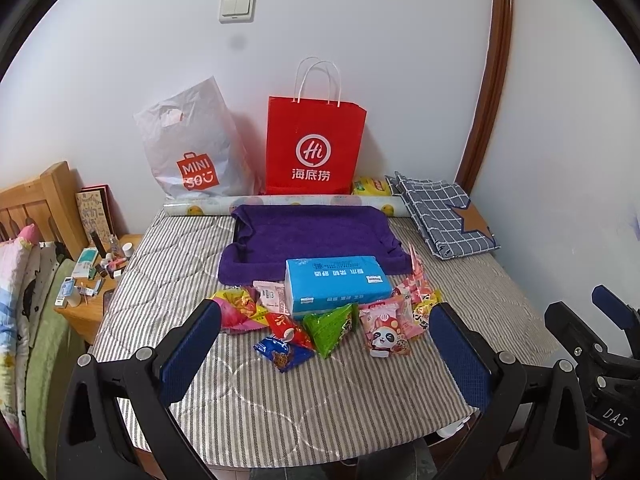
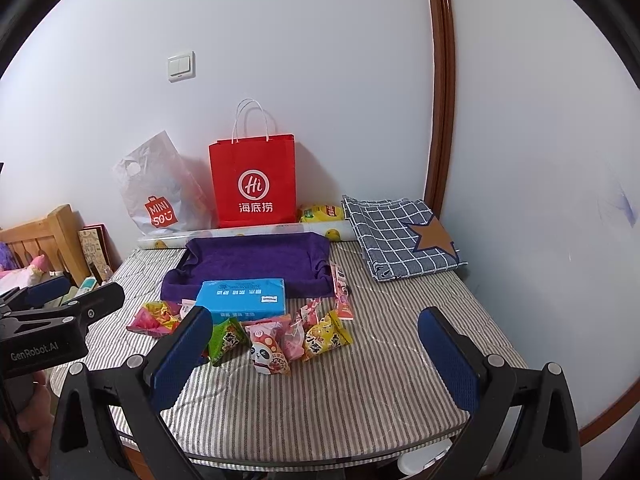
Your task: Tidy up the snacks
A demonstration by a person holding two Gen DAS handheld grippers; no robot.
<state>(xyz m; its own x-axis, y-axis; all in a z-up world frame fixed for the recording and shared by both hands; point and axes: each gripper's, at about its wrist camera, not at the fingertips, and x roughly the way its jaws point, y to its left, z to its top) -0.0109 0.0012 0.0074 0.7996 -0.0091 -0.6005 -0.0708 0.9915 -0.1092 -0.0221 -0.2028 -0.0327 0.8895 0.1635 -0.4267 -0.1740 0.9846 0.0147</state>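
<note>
Several snack packets lie in a loose heap on the striped table: a green triangular packet (image 1: 332, 326) (image 2: 225, 340), a pink panda packet (image 1: 386, 336) (image 2: 269, 350), a blue cookie packet (image 1: 282, 352), a red packet (image 1: 286, 326), a yellow packet (image 2: 324, 338). A blue tissue box (image 1: 338, 284) (image 2: 242, 296) lies behind them, in front of a purple cloth-lined tray (image 1: 312, 236) (image 2: 248, 262). My left gripper (image 1: 326, 354) is open and empty, just short of the heap. My right gripper (image 2: 316, 354) is open and empty, to the right of the left one.
A red paper bag (image 1: 316, 148) (image 2: 254, 184) and a white Miniso plastic bag (image 1: 188, 148) (image 2: 156, 188) stand against the wall. A folded checked cloth (image 1: 444, 216) (image 2: 400, 232) lies at the back right. A cluttered nightstand (image 1: 96, 280) and a bed are on the left.
</note>
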